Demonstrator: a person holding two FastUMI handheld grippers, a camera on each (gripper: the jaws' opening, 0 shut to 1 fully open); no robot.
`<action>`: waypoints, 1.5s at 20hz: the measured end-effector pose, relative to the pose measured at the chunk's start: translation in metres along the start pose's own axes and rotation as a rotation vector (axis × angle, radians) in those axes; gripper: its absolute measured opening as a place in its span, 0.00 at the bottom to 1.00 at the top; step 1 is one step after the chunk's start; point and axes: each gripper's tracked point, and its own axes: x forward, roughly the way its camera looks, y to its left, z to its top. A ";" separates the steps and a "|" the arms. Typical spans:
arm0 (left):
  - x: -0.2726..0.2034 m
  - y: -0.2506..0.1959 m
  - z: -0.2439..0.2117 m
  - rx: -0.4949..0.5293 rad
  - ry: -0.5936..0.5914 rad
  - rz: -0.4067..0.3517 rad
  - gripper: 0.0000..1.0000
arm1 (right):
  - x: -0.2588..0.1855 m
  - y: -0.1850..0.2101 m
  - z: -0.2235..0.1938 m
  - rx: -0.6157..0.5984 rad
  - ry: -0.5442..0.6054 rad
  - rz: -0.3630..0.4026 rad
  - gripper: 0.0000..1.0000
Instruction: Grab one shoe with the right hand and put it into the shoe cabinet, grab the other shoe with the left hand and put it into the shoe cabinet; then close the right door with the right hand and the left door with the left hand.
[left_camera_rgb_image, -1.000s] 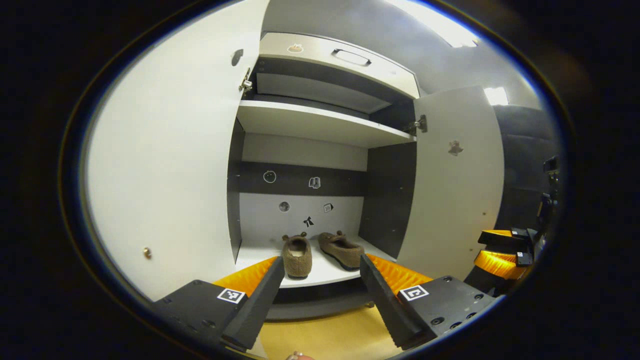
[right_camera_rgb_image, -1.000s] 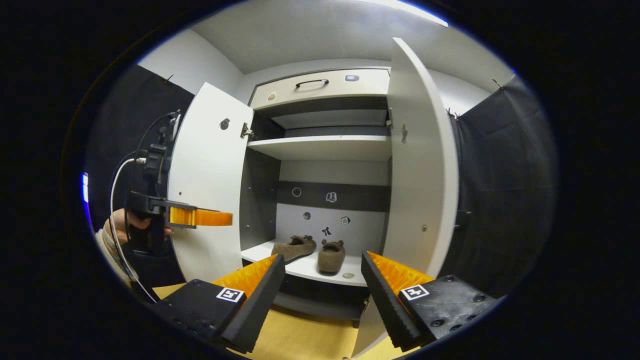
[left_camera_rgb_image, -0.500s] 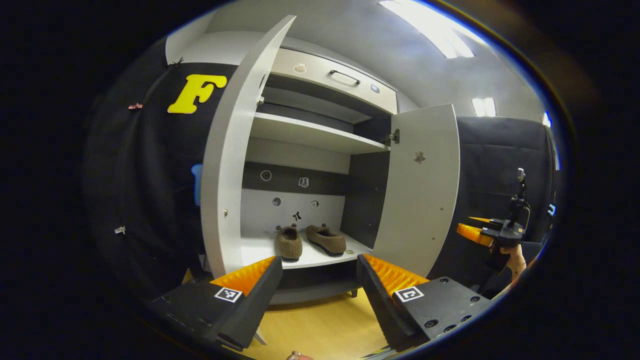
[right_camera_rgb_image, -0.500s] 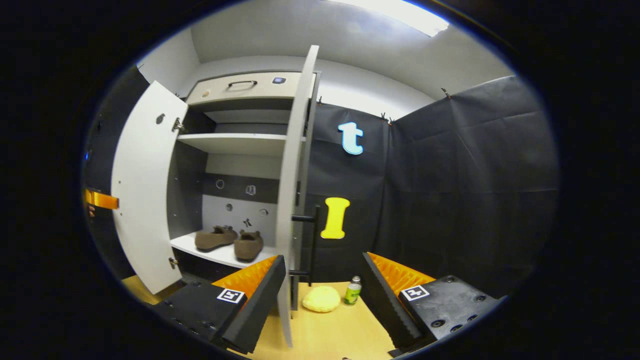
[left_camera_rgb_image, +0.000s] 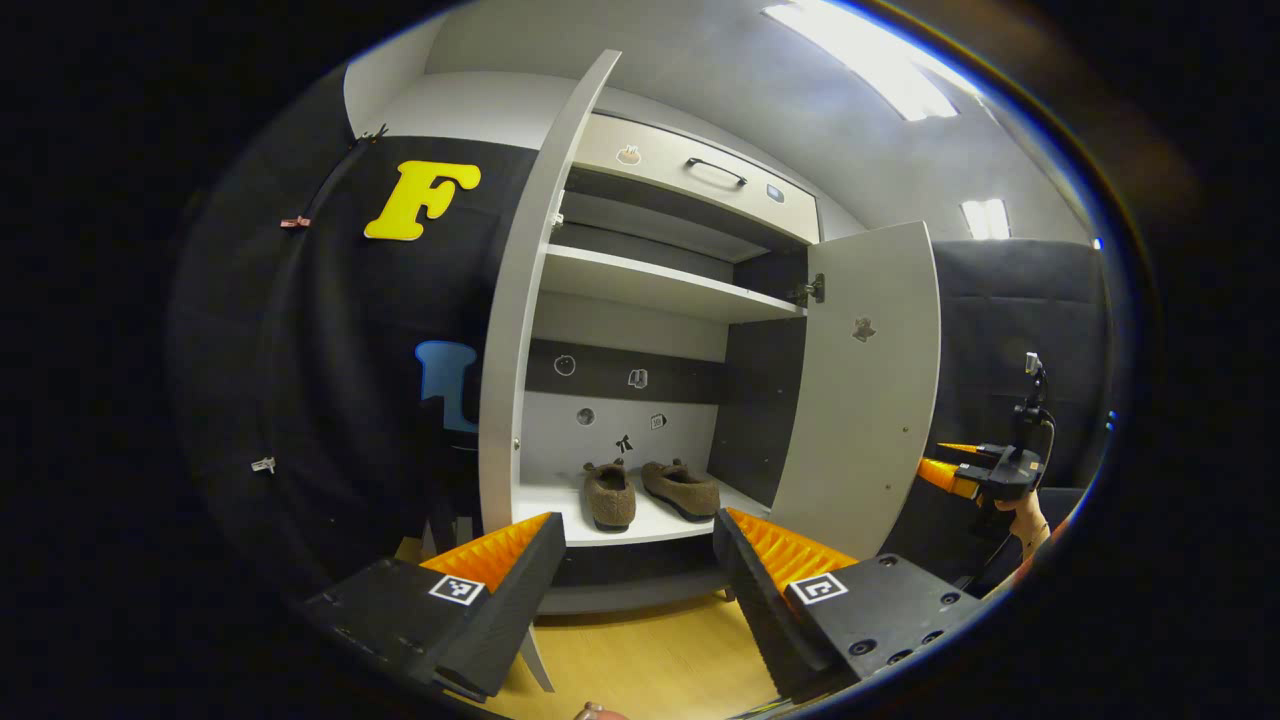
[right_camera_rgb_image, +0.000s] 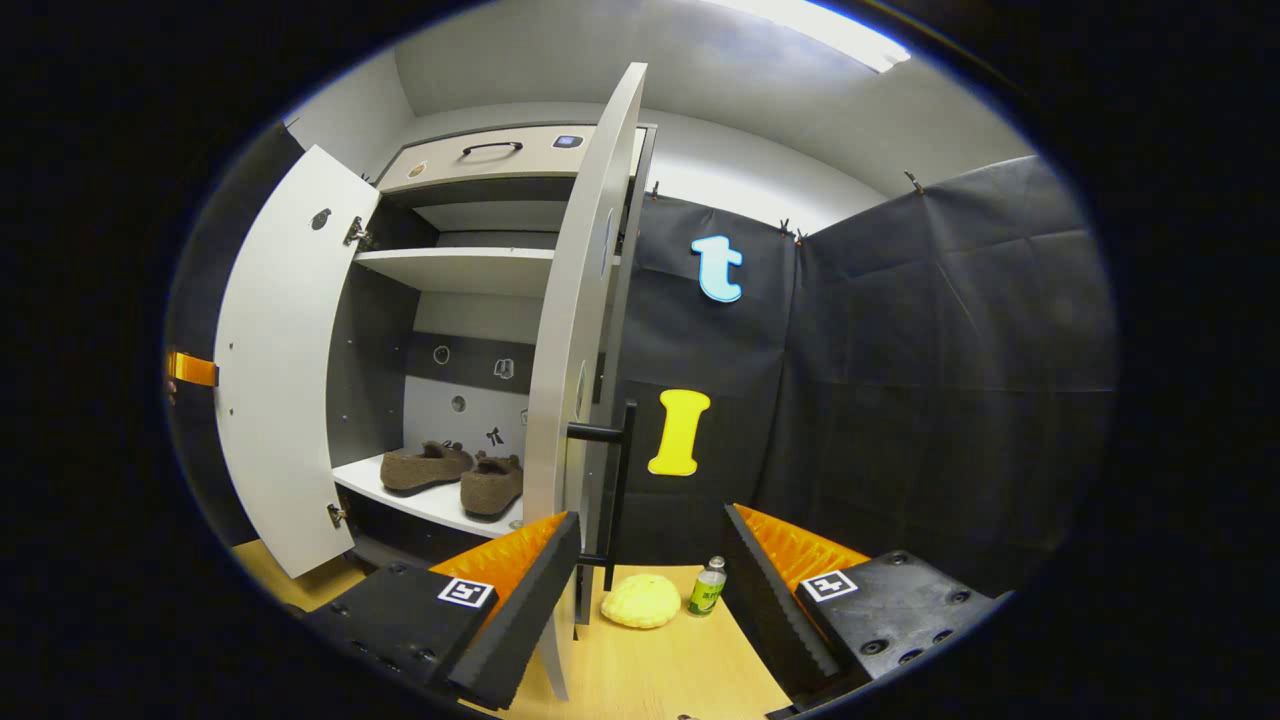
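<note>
Shoes sit side by side in the cabinet: both brown slippers rest on the lowest white shelf (left_camera_rgb_image: 560, 500) of the shoe cabinet (left_camera_rgb_image: 690, 180), the left shoe (left_camera_rgb_image: 609, 495) heel toward us, the right shoe (left_camera_rgb_image: 681, 488) angled just beside it. From the right gripper view the same pair (right_camera_rgb_image: 455, 478) shows on that shelf, close together near its front edge. The shelf above them (left_camera_rgb_image: 660, 285) carries nothing visible, and the drawer (left_camera_rgb_image: 700, 170) at the top is pushed in.

Both doors stand open. The left door (left_camera_rgb_image: 520, 340) is seen nearly edge-on in the left gripper view; the right door (left_camera_rgb_image: 860, 400) swings wide. In the right gripper view the right door (right_camera_rgb_image: 580, 330) is edge-on, its black bar handle (right_camera_rgb_image: 612, 480) just above the left finger.

Left gripper (left_camera_rgb_image: 640, 590) hangs low before the cabinet, jaws wide, nothing between them. Right gripper (right_camera_rgb_image: 650, 590) likewise gapes wide and empty. On the wooden floor (right_camera_rgb_image: 690, 660) by the door lie a yellow sponge-like lump (right_camera_rgb_image: 640, 602) and a small green bottle (right_camera_rgb_image: 707, 588), near each other.
</note>
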 end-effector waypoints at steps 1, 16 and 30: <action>0.001 0.003 0.001 0.003 0.001 0.009 0.95 | 0.001 0.005 -0.001 -0.001 0.007 0.010 0.95; -0.021 0.019 0.005 -0.012 -0.035 0.027 0.94 | 0.021 0.103 -0.002 0.026 0.005 0.246 0.96; -0.043 0.108 -0.002 0.005 -0.033 0.206 0.95 | 0.023 0.163 -0.019 -0.045 0.060 0.329 0.98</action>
